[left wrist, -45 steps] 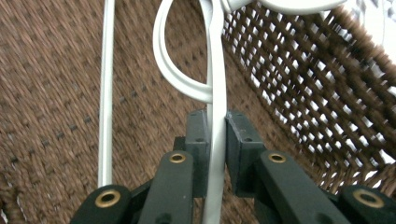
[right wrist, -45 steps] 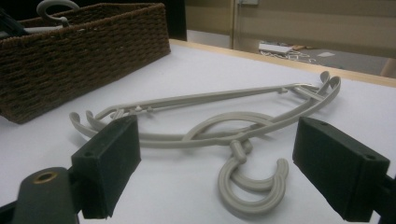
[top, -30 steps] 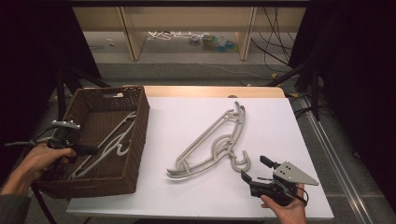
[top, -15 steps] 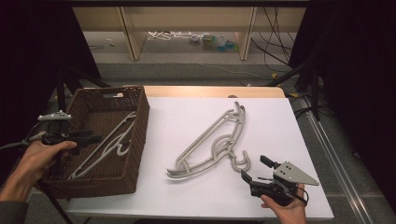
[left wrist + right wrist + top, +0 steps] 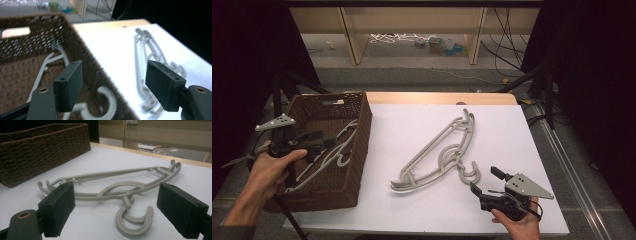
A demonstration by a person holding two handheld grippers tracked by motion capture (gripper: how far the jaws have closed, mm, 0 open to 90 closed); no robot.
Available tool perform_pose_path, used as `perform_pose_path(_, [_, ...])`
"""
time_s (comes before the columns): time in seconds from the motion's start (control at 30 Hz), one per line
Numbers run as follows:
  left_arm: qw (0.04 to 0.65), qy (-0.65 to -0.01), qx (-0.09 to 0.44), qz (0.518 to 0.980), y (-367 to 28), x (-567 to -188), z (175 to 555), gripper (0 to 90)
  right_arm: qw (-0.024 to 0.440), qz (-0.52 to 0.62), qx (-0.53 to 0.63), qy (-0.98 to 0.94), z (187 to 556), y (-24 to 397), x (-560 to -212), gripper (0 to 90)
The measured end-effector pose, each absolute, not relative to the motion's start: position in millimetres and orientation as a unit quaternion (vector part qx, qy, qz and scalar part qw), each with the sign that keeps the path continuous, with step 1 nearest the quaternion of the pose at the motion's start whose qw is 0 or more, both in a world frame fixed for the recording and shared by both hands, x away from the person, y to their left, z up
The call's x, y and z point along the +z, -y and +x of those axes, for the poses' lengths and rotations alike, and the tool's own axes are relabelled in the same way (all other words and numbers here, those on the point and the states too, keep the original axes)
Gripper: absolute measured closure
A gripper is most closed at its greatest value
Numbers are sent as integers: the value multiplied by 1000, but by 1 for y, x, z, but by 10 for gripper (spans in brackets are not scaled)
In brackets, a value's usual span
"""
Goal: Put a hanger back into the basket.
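Our left gripper (image 5: 319,141) hung over the brown wicker basket (image 5: 357,165), its jaws spread with nothing between them; they had just been opening. In the left gripper view, a pale hanger (image 5: 103,100) lay in the basket below those jaws, its hook near the woven side wall. Our right gripper (image 5: 484,181) sat at the table's near right edge, jaws released and empty, pointed toward the grey hangers (image 5: 439,152) stacked on the white tabletop (image 5: 412,120). In the right gripper view, their hooks (image 5: 135,218) lay just ahead between the open jaws, not touching them.

We could read no brand, label or writing on anything.

The basket stood at the table's left edge, well apart from the stacked hangers, with bare white surface between them and more beyond the hangers to the right. A strip of wood (image 5: 437,97) ran along the table's far edge.

Past the table, a light wooden shelf unit (image 5: 412,30) stood over a grey floor, with small items and cables beneath it. Dark curtains closed in both sides.
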State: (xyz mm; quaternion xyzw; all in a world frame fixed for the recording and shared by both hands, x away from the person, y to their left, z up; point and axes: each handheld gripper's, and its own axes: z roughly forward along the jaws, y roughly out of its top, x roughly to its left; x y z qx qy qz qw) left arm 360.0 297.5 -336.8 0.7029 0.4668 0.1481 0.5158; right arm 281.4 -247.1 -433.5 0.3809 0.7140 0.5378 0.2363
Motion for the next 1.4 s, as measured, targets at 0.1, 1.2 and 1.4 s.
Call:
perform_pose_path(0.1, [533, -453, 149, 699, -284, -334, 354, 291, 236, 381, 538, -714, 281, 247, -433, 159])
perform_pose_path(1.2, [570, -347, 148, 730, -143, -363, 324, 172, 254, 372, 544, -708, 283, 250, -433, 159])
perform_pose_path(1.4, [580, -348, 164, 718, -141, -376, 320, 172, 255, 369, 544, -709, 283, 251, -434, 159])
